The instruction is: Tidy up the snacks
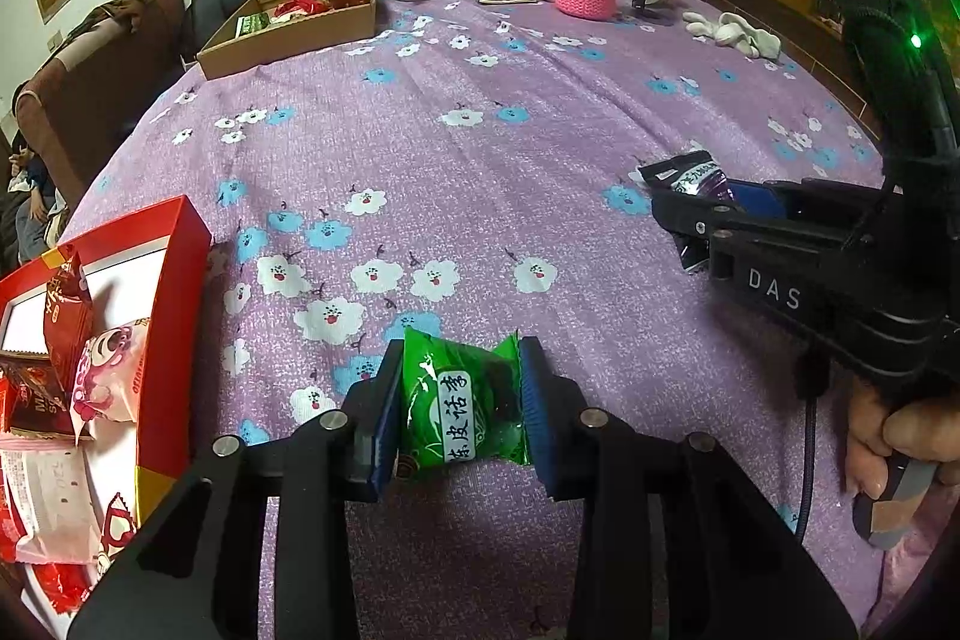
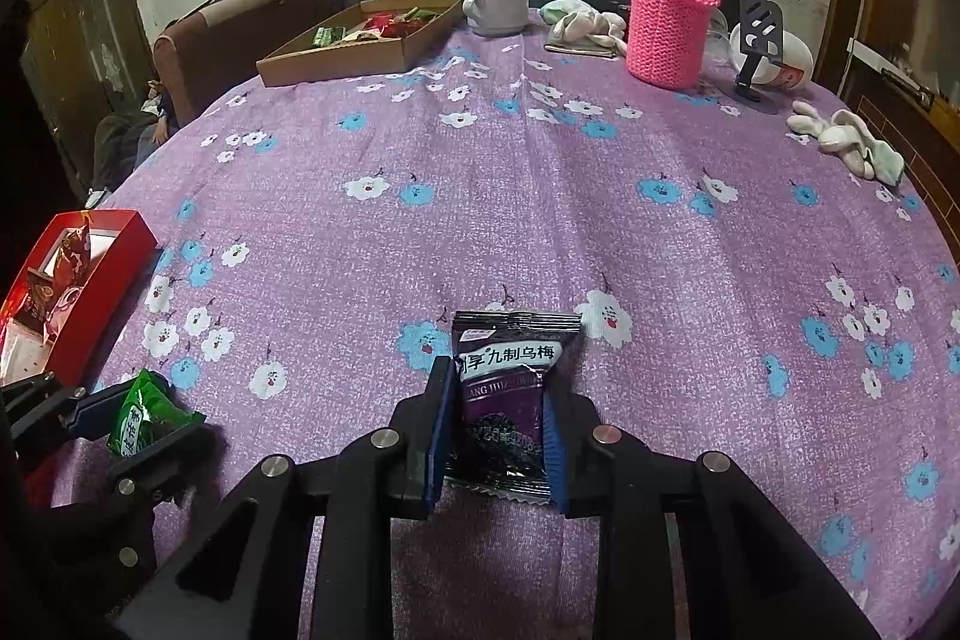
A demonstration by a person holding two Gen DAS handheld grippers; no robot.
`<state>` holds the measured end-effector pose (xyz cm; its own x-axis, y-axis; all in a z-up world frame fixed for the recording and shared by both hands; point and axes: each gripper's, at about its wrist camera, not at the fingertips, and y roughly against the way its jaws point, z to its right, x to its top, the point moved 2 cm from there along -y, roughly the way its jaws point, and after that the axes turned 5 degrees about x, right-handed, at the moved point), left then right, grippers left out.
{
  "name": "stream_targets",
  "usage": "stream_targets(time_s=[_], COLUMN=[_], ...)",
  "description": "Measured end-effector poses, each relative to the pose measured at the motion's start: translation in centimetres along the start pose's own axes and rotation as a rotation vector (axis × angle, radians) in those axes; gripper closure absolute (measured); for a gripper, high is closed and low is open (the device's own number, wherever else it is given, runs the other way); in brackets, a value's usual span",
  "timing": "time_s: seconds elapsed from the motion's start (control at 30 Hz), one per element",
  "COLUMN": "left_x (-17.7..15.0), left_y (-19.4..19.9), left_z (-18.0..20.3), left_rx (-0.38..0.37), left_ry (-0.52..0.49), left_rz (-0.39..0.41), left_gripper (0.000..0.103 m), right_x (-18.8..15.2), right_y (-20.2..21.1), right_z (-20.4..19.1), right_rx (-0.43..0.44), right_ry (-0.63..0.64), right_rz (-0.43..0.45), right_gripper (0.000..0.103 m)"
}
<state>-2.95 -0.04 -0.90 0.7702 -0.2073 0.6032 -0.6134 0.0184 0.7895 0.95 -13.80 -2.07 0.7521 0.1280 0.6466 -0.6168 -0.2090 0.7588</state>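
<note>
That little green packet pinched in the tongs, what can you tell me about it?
The green snack packet is a small, shiny plastic pillow pack with crimped ends and a white label printed with dark Chinese characters. It looks puffy and slightly crumpled, and something dark shows through the wrapper. It sits clamped between the blue pads of the left gripper, which press on its two sides, above the purple flowered tablecloth. A red box holding other snacks lies just to its left.

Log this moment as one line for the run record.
left tool: shut on green packet | right tool: shut on purple packet | red box: left, holds snacks
</note>
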Motion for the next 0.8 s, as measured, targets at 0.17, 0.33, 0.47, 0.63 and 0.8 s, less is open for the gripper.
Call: stream_targets(time_s=[0.17, 0.33, 0.47, 0.63, 0.8], left_x=[-0.01, -0.02, -0.01, -0.03, -0.01], left_y=[-0.01, -0.02, -0.02, -0.09, -0.11], left_z=[-0.02, -0.04, -0.03, -0.31, -0.38], left_rx=[0.002, 0.002, 0.002, -0.001, -0.008], left_ry=[-0.001, 0.0, 0.0, 0.01, 0.016], left_rz=[0.0, 0.0, 0.0, -0.002, -0.003], left_gripper=[0.068, 0.068, 0.067, 0.067, 0.067], right_x=[0.0, -0.01, -0.01, -0.01, 0.0], right_y=[-0.01, -0.02, -0.03, -0.03, -0.03], right_z=[-0.01, -0.03, -0.04, -0.03, -0.07], right_rx=[0.0, 0.0, -0.001, -0.001, 0.0], right_ry=[0.0, 0.0, 0.0, 0.0, 0.002], right_rz=[0.0, 0.0, 0.0, 0.0, 0.0], right_gripper=[0.075, 0.075, 0.075, 0.075, 0.074])
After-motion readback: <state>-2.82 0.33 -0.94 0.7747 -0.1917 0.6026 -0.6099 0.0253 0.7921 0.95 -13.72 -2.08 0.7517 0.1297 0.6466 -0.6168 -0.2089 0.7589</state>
